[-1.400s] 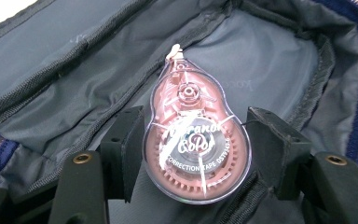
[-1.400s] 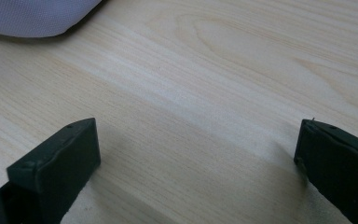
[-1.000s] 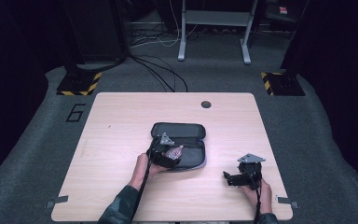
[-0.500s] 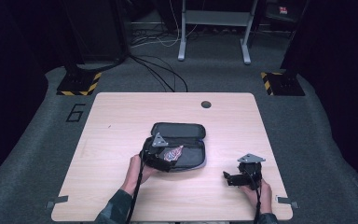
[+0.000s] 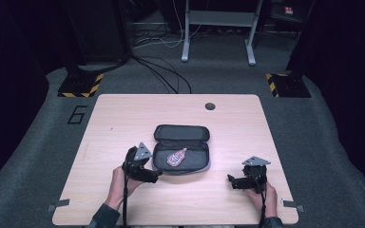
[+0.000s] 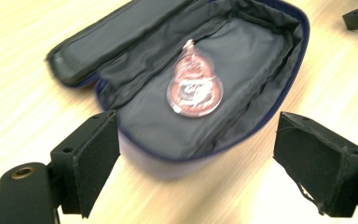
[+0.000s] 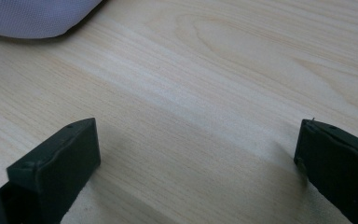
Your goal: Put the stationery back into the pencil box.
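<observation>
A dark zip case point(image 5: 181, 132) lies open mid-table, lid folded away from me. On its lining rests a small reddish gourd-shaped packet point(image 5: 176, 157). My left gripper point(image 5: 153, 175) sits just left of the case's near corner. In the left gripper view its jaws have just been opening; the left gripper point(image 6: 214, 158) stands open with nothing between its pads. It looks over the case wall point(image 6: 168, 161) at the packet point(image 6: 194, 85). My right gripper point(image 5: 231, 182) rests low on the table to the right of the case. The right gripper point(image 7: 196, 158) is open over bare wood.
The wooden table point(image 5: 123, 118) has a round cable hole point(image 5: 210, 106) at the back. A corner of the case point(image 7: 32, 16) shows at the top left of the right gripper view. Cables and stand legs lie on the floor beyond.
My left gripper has drawn back out of the case, leftward and toward the person, with its jaws wider. The packet now lies uncovered in the case. The right gripper has stayed put.
</observation>
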Demonstrator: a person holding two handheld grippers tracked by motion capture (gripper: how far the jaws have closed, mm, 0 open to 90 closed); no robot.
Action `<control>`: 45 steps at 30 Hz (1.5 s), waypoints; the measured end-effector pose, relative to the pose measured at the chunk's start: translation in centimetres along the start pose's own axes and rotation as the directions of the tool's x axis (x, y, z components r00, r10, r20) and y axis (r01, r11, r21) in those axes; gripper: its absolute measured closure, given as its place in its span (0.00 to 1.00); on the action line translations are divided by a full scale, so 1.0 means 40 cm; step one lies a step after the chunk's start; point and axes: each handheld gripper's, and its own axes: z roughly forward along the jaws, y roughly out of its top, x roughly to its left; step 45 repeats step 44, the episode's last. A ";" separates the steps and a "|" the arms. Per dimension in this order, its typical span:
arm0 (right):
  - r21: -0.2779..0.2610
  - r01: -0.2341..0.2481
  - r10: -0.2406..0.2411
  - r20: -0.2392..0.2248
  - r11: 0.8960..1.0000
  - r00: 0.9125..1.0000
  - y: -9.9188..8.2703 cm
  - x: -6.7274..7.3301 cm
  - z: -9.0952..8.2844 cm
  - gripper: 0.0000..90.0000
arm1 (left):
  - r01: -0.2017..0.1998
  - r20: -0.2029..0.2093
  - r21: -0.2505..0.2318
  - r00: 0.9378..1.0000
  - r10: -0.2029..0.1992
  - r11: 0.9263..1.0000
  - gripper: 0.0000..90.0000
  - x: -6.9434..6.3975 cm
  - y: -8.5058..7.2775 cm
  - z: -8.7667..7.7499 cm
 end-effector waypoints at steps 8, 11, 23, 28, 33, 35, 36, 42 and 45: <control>0.001 -0.003 0.003 0.000 1.000 1.000 0.000 0.000 0.000 0.00 | 0.044 -0.064 0.008 0.997 -0.043 0.999 0.15 0.018 -0.094 -0.064; 0.000 -0.002 0.002 0.000 1.000 1.000 0.000 0.000 0.000 0.00 | 0.064 -0.087 0.017 0.994 -0.062 0.998 0.14 0.025 -0.134 -0.078; 0.001 -0.004 0.004 0.000 1.000 1.000 0.000 0.001 0.000 0.00 | 0.168 -0.165 0.053 0.974 -0.157 0.984 0.11 0.061 -0.268 -0.095; 0.000 -0.001 0.001 0.000 1.000 1.000 0.000 0.000 0.000 0.00 | 0.192 -0.190 0.065 0.966 -0.176 0.979 0.09 0.078 -0.299 -0.089; 0.001 -0.004 0.004 0.000 1.000 1.000 0.000 0.001 0.000 0.00 | 0.232 -0.193 0.058 0.957 -0.217 0.971 0.07 0.094 -0.329 -0.072; 0.001 -0.003 0.003 0.000 1.000 1.000 0.000 0.001 0.000 0.00 | 0.247 -0.199 0.019 0.951 -0.239 0.969 0.06 0.095 -0.338 -0.070; 0.001 -0.002 0.002 0.000 1.000 1.000 0.000 0.001 0.000 0.00 | 0.245 -0.200 0.011 0.950 -0.238 0.969 0.06 0.095 -0.341 -0.071; 0.000 0.002 -0.002 0.000 1.000 1.000 0.000 0.000 0.000 0.00 | 0.245 -0.201 0.008 0.950 -0.238 0.970 0.06 0.096 -0.343 -0.071; 0.000 0.002 -0.002 -0.001 1.000 1.000 0.000 0.000 0.000 0.00 | 0.245 -0.201 0.008 0.950 -0.238 0.970 0.06 0.096 -0.343 -0.071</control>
